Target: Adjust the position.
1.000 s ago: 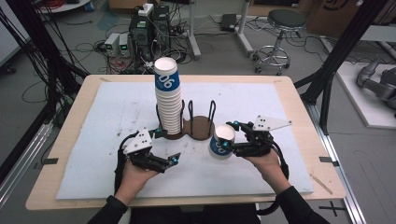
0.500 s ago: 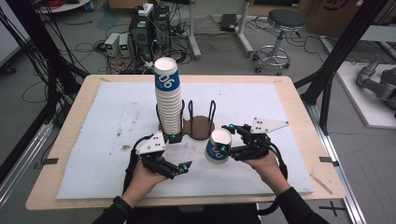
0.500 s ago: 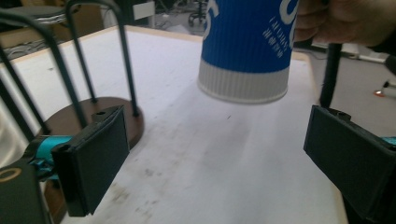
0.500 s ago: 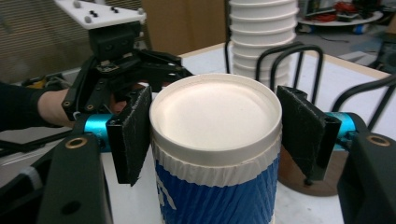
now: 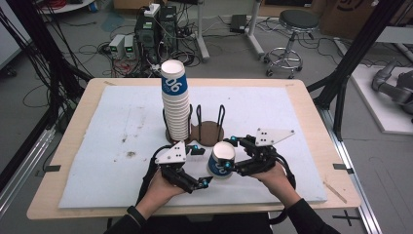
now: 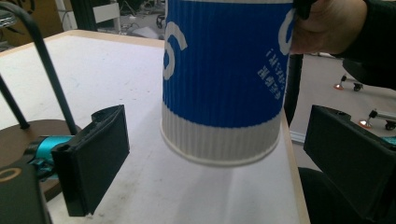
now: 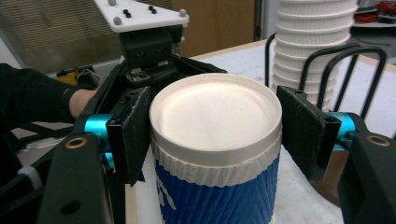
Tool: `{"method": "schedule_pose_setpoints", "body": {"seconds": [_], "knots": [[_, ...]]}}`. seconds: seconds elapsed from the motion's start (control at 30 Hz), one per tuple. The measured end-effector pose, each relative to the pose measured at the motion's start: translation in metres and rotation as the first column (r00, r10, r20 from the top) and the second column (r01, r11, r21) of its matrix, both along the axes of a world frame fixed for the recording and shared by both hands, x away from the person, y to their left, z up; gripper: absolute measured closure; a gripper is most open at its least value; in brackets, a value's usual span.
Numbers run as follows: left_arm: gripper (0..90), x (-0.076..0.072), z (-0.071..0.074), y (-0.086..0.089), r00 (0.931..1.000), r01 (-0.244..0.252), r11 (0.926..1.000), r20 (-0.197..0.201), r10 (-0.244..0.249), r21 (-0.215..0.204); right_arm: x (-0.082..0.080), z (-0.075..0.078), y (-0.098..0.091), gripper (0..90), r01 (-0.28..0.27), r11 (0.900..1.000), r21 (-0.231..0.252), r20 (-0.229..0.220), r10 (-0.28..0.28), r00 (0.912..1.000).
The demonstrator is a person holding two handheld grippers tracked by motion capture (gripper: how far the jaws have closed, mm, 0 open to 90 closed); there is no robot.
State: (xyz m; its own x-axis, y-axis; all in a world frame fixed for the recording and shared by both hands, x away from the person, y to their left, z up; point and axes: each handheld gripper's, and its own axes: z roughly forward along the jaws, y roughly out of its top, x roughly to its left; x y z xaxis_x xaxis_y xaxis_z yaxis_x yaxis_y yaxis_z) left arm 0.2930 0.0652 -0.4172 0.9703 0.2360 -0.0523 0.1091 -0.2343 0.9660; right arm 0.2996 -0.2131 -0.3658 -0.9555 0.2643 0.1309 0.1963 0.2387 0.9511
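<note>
- The left gripper (image 5: pixel 195 168) sat nearest the table's front edge, held in the person's left hand (image 5: pixel 160 187), with its jaws spread wide and nothing pressed between them.
- In the left gripper view, the base of the cup (image 6: pixel 224 93) hung between those two parted jaws, clear of both pads and clear of the white mat (image 6: pixel 116 84) below it.
- The right gripper (image 5: pixel 233 155), held in the right hand (image 5: pixel 272 176), was clamped on the blue-and-white paper cup (image 5: pixel 221 160), which was inverted with its flat white bottom facing up.
- In the right gripper view, both black pads (image 7: pixel 135 133) pressed against the cup (image 7: pixel 217 154) just under its upturned base, one on each side.
- The cup was held just above the mat (image 5: pixel 122 122), near the front centre of the table (image 5: pixel 73 105), between the two grippers.
- Just behind it stood the brown cup holder (image 5: pixel 207 132) with black wire loops.
- The tall stack of cups (image 5: pixel 175 100) stood in the holder's left position, upright, well apart from the held cup.
</note>
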Motion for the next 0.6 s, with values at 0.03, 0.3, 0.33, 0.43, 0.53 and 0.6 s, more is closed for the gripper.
{"method": "schedule_pose_setpoints", "body": {"seconds": [0.03,0.3,0.33,0.43,0.53,0.6], "knots": [[6.8,0.000,0.000,-0.002,1.0000,0.006,1.0000,-0.004,-0.006,-0.001,0.000,0.000,0.001,31.2,-0.005,1.0000,0.002,0.000,0.005,1.0000],[6.9,0.005,-0.002,-0.014,0.9973,0.059,0.9982,-0.043,-0.059,-0.014,-0.001,-0.001,0.010,31.2,-0.044,0.9990,0.009,-0.005,0.045,0.9990],[6.8,0.005,-0.003,-0.015,0.9969,0.066,0.9978,-0.044,-0.066,-0.011,-0.002,-0.001,0.010,31.2,-0.049,0.9987,0.010,-0.010,0.049,0.9987],[6.9,0.007,-0.005,-0.018,0.9960,0.074,0.9972,-0.051,-0.074,0.005,-0.003,-0.001,0.012,31.2,-0.061,0.9980,0.015,-0.014,0.061,0.9980],[7.7,0.007,-0.006,-0.020,0.9954,0.083,0.9964,-0.049,-0.083,0.013,-0.003,-0.002,0.014,31.2,-0.066,0.9978,0.012,-0.010,0.066,0.9978],[11.0,0.008,-0.006,-0.020,0.9931,0.104,0.9944,-0.055,-0.103,0.017,-0.003,-0.002,0.014,31.2,-0.063,0.9980,0.009,-0.007,0.063,0.9980]]}}
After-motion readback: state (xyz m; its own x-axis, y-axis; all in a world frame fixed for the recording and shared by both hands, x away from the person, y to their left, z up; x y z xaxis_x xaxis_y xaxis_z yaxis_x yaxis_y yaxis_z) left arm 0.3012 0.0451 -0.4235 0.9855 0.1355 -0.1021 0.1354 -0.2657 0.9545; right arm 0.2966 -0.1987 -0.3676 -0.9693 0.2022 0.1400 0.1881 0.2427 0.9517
